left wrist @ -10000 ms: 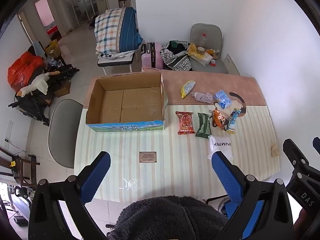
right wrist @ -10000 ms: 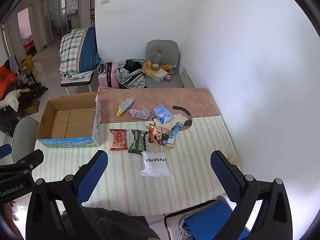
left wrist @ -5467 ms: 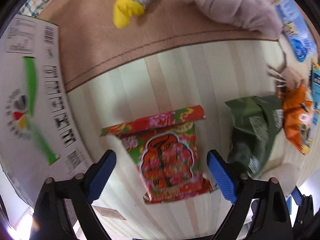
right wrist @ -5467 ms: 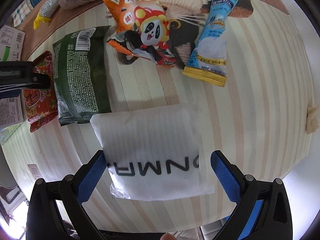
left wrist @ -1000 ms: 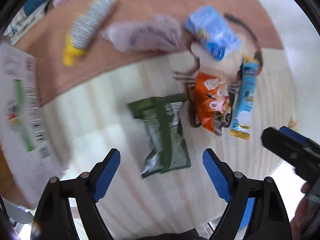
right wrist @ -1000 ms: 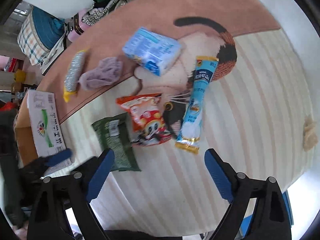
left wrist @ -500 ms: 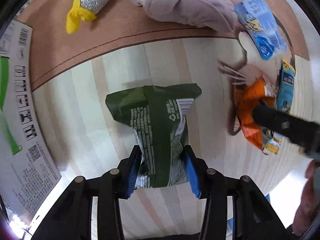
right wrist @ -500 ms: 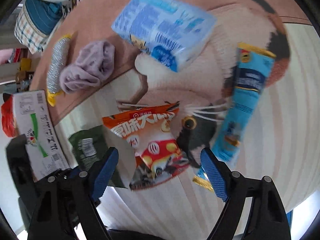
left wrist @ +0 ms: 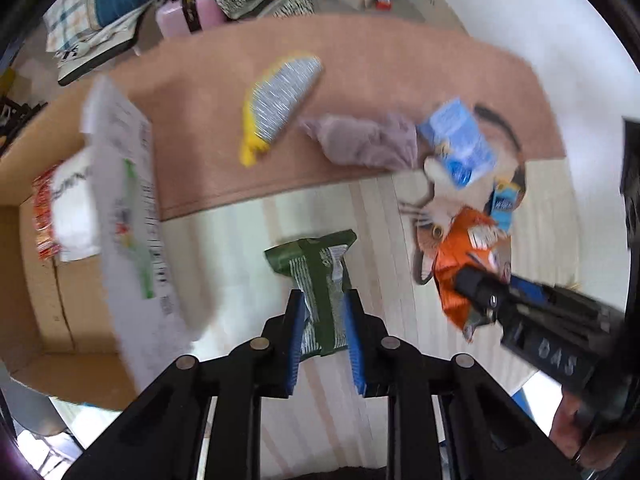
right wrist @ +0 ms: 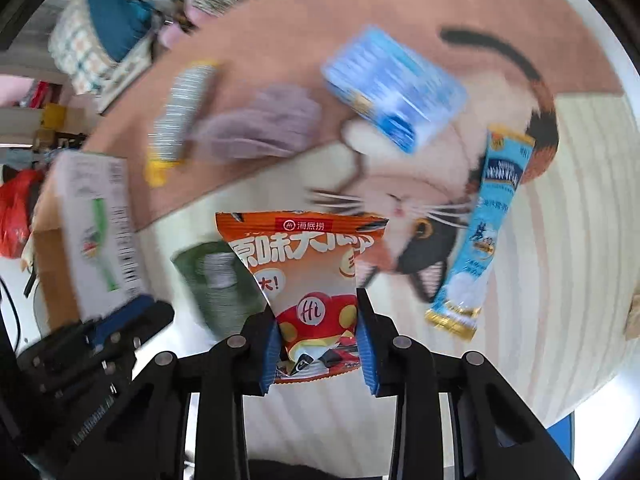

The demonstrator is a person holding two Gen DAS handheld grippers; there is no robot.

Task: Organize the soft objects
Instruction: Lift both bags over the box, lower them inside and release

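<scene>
My left gripper (left wrist: 322, 312) is shut on the lower end of a green snack packet (left wrist: 320, 268), which hangs clear of the striped table mat. In the right wrist view my right gripper (right wrist: 318, 320) has its jaws closing on an orange snack packet (right wrist: 308, 264); the blue pads press in on its lower sides. Seen from the left wrist, that orange packet (left wrist: 460, 256) lies on the cat picture with the right gripper's fingers (left wrist: 480, 296) on it. The cardboard box (left wrist: 40, 280) at the left holds a white packet (left wrist: 76, 208) and a red one.
On the pink strip lie a yellow and silver scrubber (left wrist: 280, 96), a purple cloth (left wrist: 360, 140) and a blue tissue pack (right wrist: 392, 88). A blue stick sachet (right wrist: 488, 220) lies right of the orange packet. The table's right edge is close.
The left gripper has closed tight on the green packet and lifted it. The right gripper has come down over the orange packet and its jaws have narrowed onto it.
</scene>
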